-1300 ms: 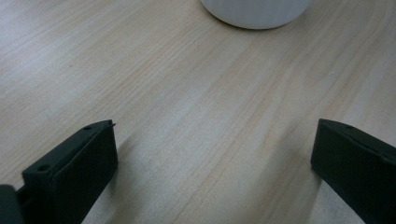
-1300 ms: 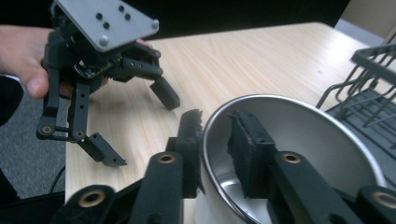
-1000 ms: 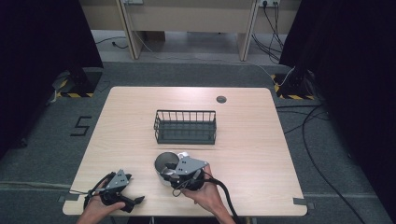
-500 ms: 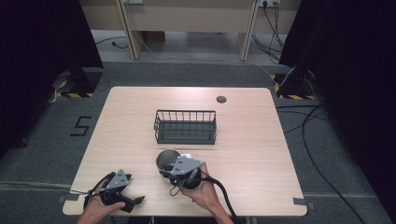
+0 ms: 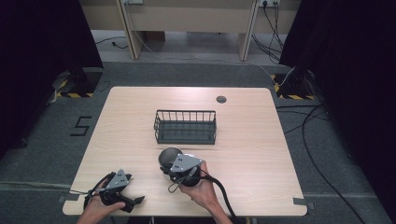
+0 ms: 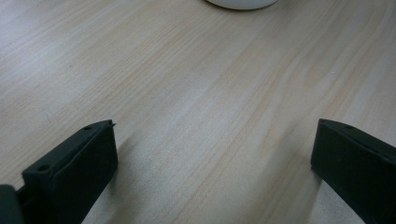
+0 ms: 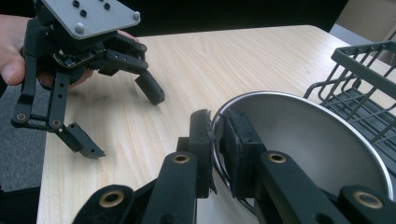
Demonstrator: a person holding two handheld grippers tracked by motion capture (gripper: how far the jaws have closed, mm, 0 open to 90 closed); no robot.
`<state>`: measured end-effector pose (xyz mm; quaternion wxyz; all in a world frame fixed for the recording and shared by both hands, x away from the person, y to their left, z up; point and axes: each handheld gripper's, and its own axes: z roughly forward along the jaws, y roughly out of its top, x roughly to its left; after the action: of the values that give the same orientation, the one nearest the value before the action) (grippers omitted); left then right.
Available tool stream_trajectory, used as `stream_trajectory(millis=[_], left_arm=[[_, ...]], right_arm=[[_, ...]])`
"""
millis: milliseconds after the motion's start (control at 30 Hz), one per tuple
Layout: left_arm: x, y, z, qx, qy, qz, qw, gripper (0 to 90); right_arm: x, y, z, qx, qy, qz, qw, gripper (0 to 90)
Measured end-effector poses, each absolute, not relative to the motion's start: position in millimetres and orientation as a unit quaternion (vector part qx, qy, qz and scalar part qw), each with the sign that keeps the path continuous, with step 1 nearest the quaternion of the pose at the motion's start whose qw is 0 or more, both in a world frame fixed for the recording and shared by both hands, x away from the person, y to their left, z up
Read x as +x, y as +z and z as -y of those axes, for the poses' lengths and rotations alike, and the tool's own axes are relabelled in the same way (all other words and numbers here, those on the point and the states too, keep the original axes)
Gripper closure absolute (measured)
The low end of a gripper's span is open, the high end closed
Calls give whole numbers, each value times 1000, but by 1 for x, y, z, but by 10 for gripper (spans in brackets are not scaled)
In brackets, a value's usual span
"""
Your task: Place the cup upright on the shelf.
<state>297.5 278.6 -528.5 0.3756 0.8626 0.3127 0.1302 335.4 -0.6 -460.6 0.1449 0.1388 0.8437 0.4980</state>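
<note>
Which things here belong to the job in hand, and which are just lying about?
In the job:
- metal bowl, rim clamped by the right tool
- wire basket, probably the destination

Lying about:
- left tool, open and idle on the table
- table grommet

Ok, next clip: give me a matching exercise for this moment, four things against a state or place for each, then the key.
Things:
1. right gripper
2. left gripper
3. wire basket
4. metal bowl

States or places:
A. stands mid-table, nothing in it
B. jaws spread wide over bare wood
C. pinched at its rim
D. jaws clamped on a rim, one inside and one outside

Pairs: 1-D, 2-B, 3-A, 4-C
</note>
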Motion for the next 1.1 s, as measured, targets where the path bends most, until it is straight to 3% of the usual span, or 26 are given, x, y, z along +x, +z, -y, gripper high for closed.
stream_trajectory(millis=[100, 200, 500, 1000, 1100], left_arm=[[297, -529, -279, 862, 130, -313, 376, 0], [297, -529, -279, 863, 130, -313, 375, 0], [297, -529, -279, 863, 130, -313, 376, 0], [297, -529, -279, 863, 130, -313, 376, 0], [297, -529, -279, 863, 130, -313, 376, 0]], right_arm=[[335, -461, 2, 147, 502, -840, 143, 753], [334, -457, 4, 152, 521, -830, 128, 549], [333, -450, 18, 206, 556, -789, 163, 143], [340, -465, 28, 243, 549, -781, 173, 152], [339, -468, 27, 238, 548, -784, 172, 114]])
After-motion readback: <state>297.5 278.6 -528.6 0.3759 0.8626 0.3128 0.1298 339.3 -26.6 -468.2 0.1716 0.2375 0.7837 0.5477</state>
